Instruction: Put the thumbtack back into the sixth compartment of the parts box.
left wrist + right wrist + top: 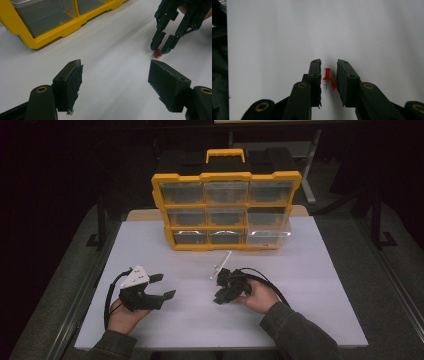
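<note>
Two red push pins (327, 75) lie on the white table (310, 270), in front of the yellow organizer case (226, 210) and a little to its right-hand half. In the right gripper view the pins lie in the narrow gap between the two black jaws: one lies lengthwise near the left jaw, and the second (334, 85) lies just beside the right jaw, its metal point reaching toward the first. Whether the pads touch either pin cannot be told; a sliver of white table shows on both sides of the upper pin. The right gripper (329, 65) points down at the table with its jaws drawn close together but not yet pressed on the pins. The left gripper view shows the same gripper (160, 48) with its tips down at the table around a speck of red (157, 53).

Farther from the case, toward its left half, the left gripper (162, 286) rests low over the table in the person's left hand (122, 315), well apart from the pins. Its jaws stand wide apart with bare table between them.

The case stands upright at the far side of the table, with clear drawers in three rows. A small clear plastic piece (220, 265) lies between it and the right gripper.
</note>
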Action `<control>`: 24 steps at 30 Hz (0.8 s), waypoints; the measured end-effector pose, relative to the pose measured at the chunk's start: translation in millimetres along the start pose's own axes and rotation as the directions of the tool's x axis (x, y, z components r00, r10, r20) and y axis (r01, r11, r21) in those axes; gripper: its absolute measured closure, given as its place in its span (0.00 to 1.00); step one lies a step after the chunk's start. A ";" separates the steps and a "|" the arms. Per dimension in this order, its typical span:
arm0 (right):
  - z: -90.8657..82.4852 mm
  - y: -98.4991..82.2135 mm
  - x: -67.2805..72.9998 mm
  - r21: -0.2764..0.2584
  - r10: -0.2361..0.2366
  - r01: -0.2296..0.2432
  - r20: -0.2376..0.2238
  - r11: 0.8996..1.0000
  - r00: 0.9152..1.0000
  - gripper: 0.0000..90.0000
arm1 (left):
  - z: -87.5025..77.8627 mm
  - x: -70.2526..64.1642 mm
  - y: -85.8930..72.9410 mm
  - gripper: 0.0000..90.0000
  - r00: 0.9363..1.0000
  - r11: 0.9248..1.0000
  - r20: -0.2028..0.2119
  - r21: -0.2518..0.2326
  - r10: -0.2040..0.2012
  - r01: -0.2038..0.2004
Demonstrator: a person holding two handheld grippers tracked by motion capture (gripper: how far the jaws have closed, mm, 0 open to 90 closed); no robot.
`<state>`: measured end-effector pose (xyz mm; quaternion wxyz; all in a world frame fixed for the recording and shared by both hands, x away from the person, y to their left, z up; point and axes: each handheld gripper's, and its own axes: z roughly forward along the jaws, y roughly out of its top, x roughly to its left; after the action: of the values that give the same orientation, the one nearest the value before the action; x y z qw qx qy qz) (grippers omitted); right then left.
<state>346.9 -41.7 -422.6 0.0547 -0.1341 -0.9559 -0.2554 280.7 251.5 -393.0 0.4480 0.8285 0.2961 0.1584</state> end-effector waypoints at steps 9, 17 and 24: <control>5.6 0.1 3.3 0.036 -0.003 0.002 0.018 0.999 1.000 0.84 | 0.5 0.3 0.0 0.30 1.000 1.000 -0.001 -0.002 0.002 -0.002; 6.5 1.1 6.5 0.056 -0.006 0.003 0.050 0.998 0.999 0.90 | 0.5 0.5 0.1 0.30 1.000 1.000 -0.001 -0.003 0.003 -0.003; 6.6 -0.2 1.5 0.035 0.002 -0.003 0.012 0.999 1.000 0.90 | -0.4 0.7 0.1 0.30 1.000 1.000 -0.003 -0.008 0.001 -0.001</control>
<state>345.1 -38.2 -428.1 0.0516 -0.1359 -0.9604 -0.2377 281.0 252.1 -392.8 0.4508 0.8267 0.2955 0.1610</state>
